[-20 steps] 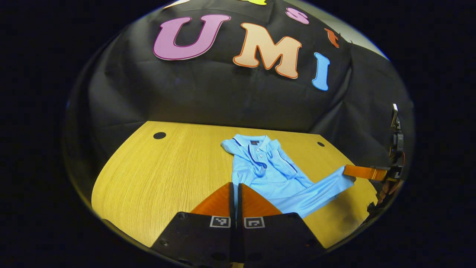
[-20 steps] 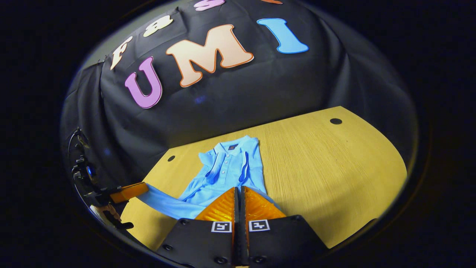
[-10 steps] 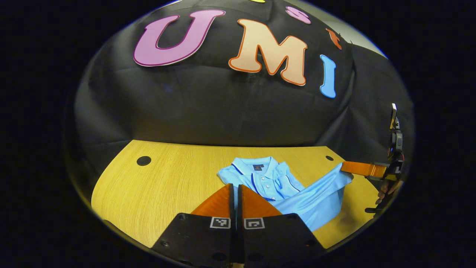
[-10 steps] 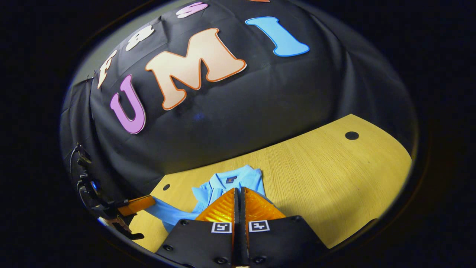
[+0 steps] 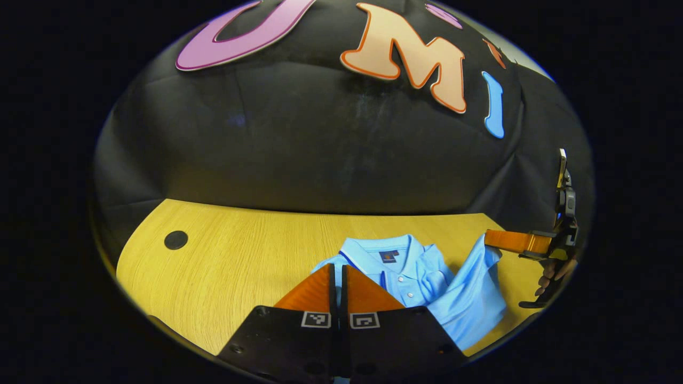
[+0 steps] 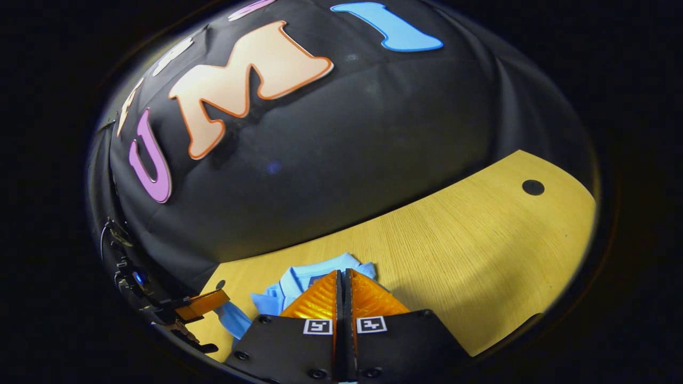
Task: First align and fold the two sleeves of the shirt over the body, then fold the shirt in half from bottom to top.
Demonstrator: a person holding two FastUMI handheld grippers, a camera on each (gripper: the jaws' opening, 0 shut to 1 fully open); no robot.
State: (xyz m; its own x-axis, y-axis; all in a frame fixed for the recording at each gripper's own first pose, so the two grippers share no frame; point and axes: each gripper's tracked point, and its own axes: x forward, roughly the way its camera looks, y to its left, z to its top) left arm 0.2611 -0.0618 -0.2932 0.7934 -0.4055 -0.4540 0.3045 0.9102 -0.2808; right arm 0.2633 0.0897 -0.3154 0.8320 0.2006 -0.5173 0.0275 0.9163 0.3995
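The shirt was a light blue polo of smooth, faintly shiny knit, with a soft turned-down collar, a small dark tag inside the neck, a short buttoned placket and thin dark piping along its seams. It lay on the bench, a yellow-toned wood-grain top with a curved edge and a small round dark hole towards its far left corner; behind it hung the matt black cloth wall, creased in soft folds. The lower part of the shirt was raised off the bench and doubled up towards the collar, the cloth sagging in a loose fold between the two claws. In the left gripper view, the left claw had its two wedge-shaped fingers pressed together with the blue hem pinched between them. Off to the right in the same view, the right claw gripped the other hem corner, a hand holding its dark handle. In the right gripper view, the right claw's ribbed fingers were likewise closed tight on cloth above the collar.
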